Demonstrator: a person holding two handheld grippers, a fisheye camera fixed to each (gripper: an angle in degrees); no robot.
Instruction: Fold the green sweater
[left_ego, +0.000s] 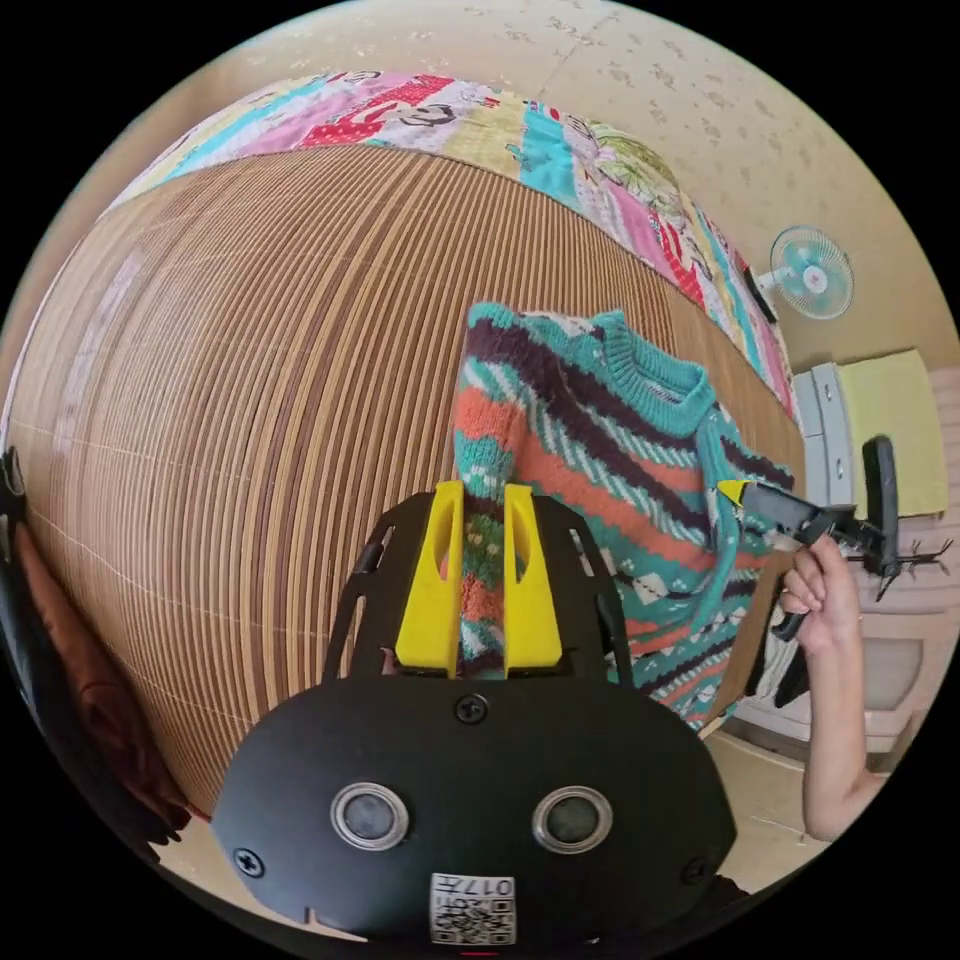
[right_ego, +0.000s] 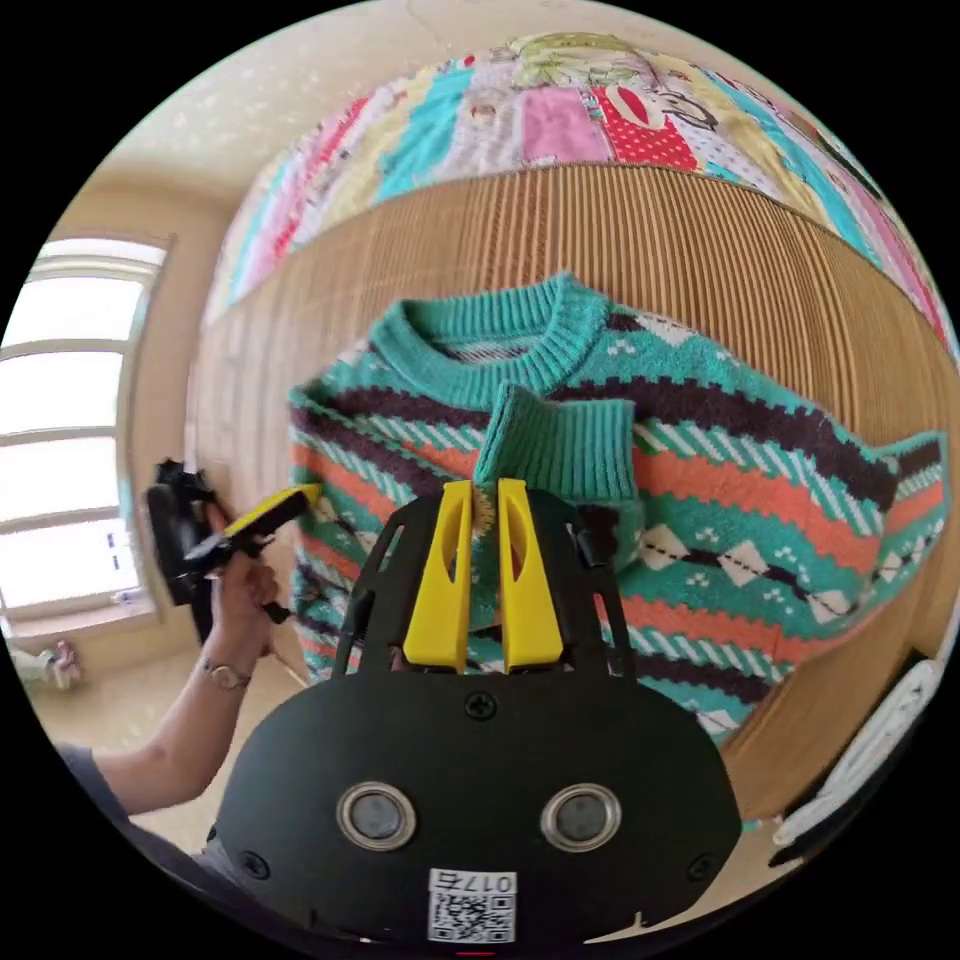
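From the left gripper view I see the green knitted sweater (left_ego: 600, 470) with orange, dark purple and white patterned bands lying on a slatted bamboo mat (left_ego: 250, 400) — the mat covers a bed, with a patchwork quilt (left_ego: 420, 110) of pink, teal and yellow squares along its far edge. My left gripper (left_ego: 482, 575) has its two yellow jaws pressed close on a fold of the sweater's knit, which runs up between them. Off to the side in that view, the right gripper (left_ego: 740, 492) sits at the sweater's sleeve edge, held by a hand (left_ego: 820, 590); a small teal fan (left_ego: 812, 272) hangs on the wall beyond.

In the right gripper view, the sweater (right_ego: 700, 480) lies with its ribbed collar toward the quilt (right_ego: 560, 110), and a ribbed green cuff (right_ego: 560, 445) is folded over onto the chest. My right gripper (right_ego: 483, 570) has its yellow jaws nearly together with knit showing between them just below that cuff, so it is clenched on the sleeve. The left gripper (right_ego: 285, 505) shows at the sweater's other edge, near a bright window (right_ego: 70, 430)
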